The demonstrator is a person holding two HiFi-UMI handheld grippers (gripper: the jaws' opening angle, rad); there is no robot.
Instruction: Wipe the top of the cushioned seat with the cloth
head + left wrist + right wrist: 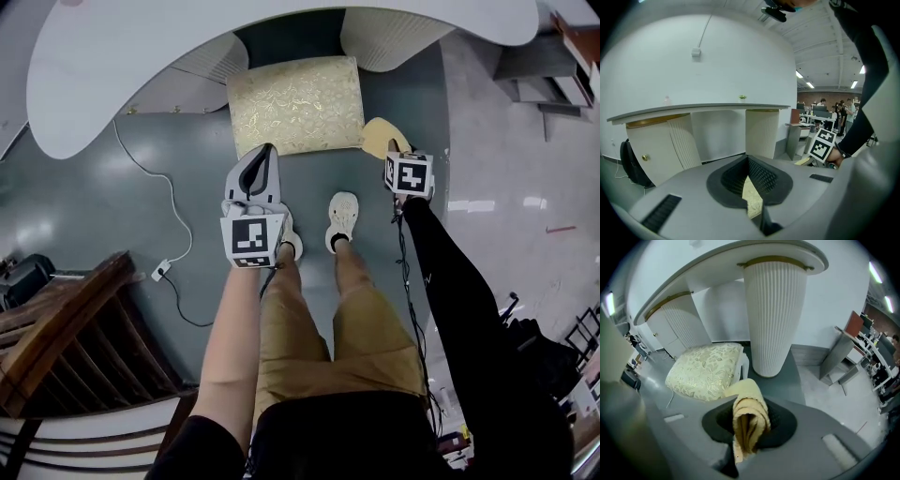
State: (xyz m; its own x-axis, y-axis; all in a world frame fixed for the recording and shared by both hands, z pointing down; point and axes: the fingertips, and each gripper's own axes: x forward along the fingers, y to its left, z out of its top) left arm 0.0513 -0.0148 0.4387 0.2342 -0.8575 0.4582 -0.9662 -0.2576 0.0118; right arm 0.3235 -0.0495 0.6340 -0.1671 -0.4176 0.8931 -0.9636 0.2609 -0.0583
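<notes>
The person stood on the grey floor [141,178] facing the cushioned seat [295,103], which sat tucked half under the curved white surface [131,47]. The right gripper [397,150] had its jaws clamped on the bunched yellow cloth [749,416], held in the air just beside the seat's right corner and not touching its top. The left gripper [267,152] pointed at the seat's near edge, its jaws drawn together at the tips, gripping nothing.

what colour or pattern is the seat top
The cushioned seat is pale cream with a gold leaf pattern, clearest in the right gripper view.
</notes>
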